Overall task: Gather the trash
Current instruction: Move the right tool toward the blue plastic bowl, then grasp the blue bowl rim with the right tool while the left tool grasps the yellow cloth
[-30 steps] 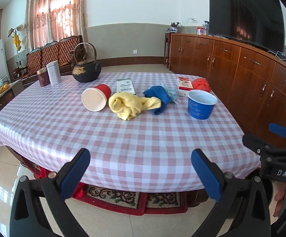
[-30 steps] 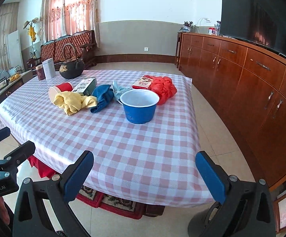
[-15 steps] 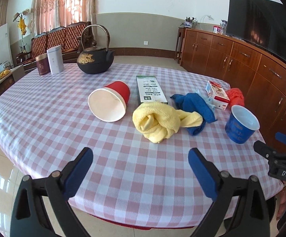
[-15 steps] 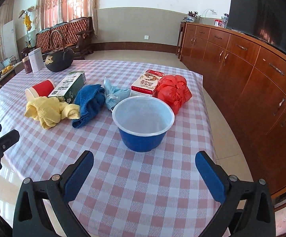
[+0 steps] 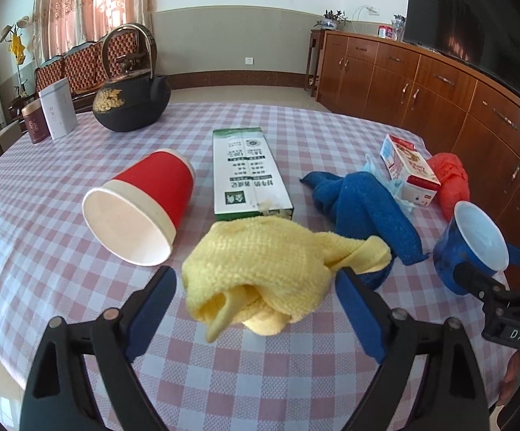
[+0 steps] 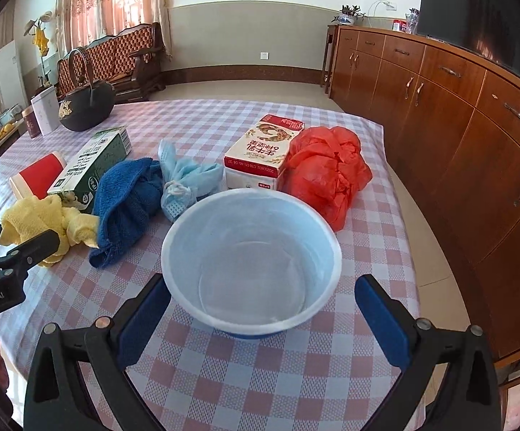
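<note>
approach step, nothing gripped yet. left gripper (image 5: pixel 256 298) jaws spread wide, straddling the crumpled yellow cloth (image 5: pixel 260 273) at the near edge of the checked table (image 5: pixel 44 237); pads look just beside it, contact not clear. right gripper (image 6: pixel 260 305) jaws also spread, flanking the upright blue bowl (image 6: pixel 251 258), which is empty with a white inside; no visible contact.

trash is laid out in a row across the table: red paper cup (image 5: pixel 141 204) on its side, far left of the yellow cloth, green carton (image 5: pixel 247 172) lying flat behind it, blue cloth (image 5: pixel 371 212) to the right, pale blue mask (image 6: pixel 184 179), red-and-white milk carton (image 6: pixel 260 151), red plastic bag (image 6: pixel 328 168) on the far right.

judgement: bowl looks like the collection bin. next move likely: right closes on the bowl rim or wall to steady it, left closes on the yellow cloth if it counts as trash. cloth is soft, so pinch deep into the bulk. black kettle (image 5: pixel 130 104) and tins at the far left are not trash.
</note>
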Demonstrator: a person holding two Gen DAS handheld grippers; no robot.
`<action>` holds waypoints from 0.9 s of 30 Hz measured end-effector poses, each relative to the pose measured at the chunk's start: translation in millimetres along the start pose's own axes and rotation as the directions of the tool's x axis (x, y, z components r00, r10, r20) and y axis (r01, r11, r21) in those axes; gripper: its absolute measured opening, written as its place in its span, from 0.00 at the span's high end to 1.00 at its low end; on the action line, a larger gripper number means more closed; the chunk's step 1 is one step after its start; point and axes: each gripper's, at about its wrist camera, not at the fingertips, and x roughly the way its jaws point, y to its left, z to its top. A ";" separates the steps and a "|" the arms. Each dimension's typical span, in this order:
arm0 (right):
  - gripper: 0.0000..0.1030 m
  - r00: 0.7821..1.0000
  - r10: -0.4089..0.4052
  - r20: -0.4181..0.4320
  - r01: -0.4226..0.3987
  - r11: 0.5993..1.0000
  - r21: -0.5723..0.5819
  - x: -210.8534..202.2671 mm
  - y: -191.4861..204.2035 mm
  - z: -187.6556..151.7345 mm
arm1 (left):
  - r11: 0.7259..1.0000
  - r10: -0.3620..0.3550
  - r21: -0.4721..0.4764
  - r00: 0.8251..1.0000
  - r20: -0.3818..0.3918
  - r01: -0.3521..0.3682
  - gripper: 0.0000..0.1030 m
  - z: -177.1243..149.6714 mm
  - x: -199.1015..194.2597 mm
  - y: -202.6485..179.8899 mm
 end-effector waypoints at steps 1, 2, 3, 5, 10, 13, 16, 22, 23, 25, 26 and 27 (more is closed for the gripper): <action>0.00 1.000 0.000 0.001 0.000 1.000 -0.003 0.8 0.5 1.5 | 1.000 -0.004 0.002 1.000 -0.005 0.004 0.16 0.2 1.7 -0.6; 0.03 1.000 0.000 0.003 0.000 1.000 -0.007 1.2 0.9 2.7 | 1.000 -0.006 0.004 1.000 -0.009 0.006 0.21 0.3 3.2 -1.1; 0.13 1.000 0.005 0.004 -0.005 1.000 -0.012 1.7 1.1 3.5 | 1.000 -0.007 0.007 1.000 -0.014 0.007 0.29 -0.1 4.3 -1.7; 0.22 1.000 0.013 -0.001 -0.013 1.000 -0.014 1.8 0.4 3.8 | 1.000 -0.028 0.006 1.000 -0.012 0.028 0.40 -0.8 2.8 -1.3; 0.22 1.000 0.016 0.015 -0.016 1.000 -0.016 -6.9 -3.5 0.4 | 0.998 -0.051 0.025 0.999 0.016 0.051 0.46 -2.4 -10.2 -4.5; 0.22 0.999 0.022 0.024 -0.022 1.000 -0.011 -14.6 -5.7 -2.4 | 0.997 -0.064 0.033 0.998 0.024 0.063 0.49 -5.6 -17.0 -5.3; 0.22 0.999 0.023 0.037 -0.023 1.000 -0.010 -24.4 -6.9 -5.5 | 0.997 -0.073 0.029 0.997 0.032 0.072 0.49 -8.7 -24.2 -5.5; 0.22 0.997 0.039 0.060 -0.038 0.999 -0.019 -41.8 -4.5 -9.2 | 0.997 -0.071 0.030 0.996 0.058 0.069 0.50 -13.4 -42.4 -4.9; 0.22 0.997 0.037 0.066 -0.035 0.999 -0.023 -45.2 -3.3 -10.3 | 0.997 -0.066 0.034 0.996 0.064 0.064 0.50 -14.6 -46.3 -5.4; 0.22 0.996 0.036 0.076 -0.034 0.999 -0.032 -52.2 -1.3 -12.5 | 0.997 -0.064 0.036 0.995 0.075 0.062 0.50 -18.3 -54.5 -5.6; 0.22 0.996 0.033 0.082 -0.030 0.999 -0.036 -56.0 -0.1 -13.9 | 0.997 -0.065 0.038 0.995 0.077 0.062 0.50 -20.4 -57.9 -5.9; 0.22 0.996 0.031 0.089 -0.027 0.999 -0.041 -60.1 1.0 -15.6 | 0.997 -0.067 0.039 0.995 0.079 0.064 0.50 -22.3 -61.1 -6.0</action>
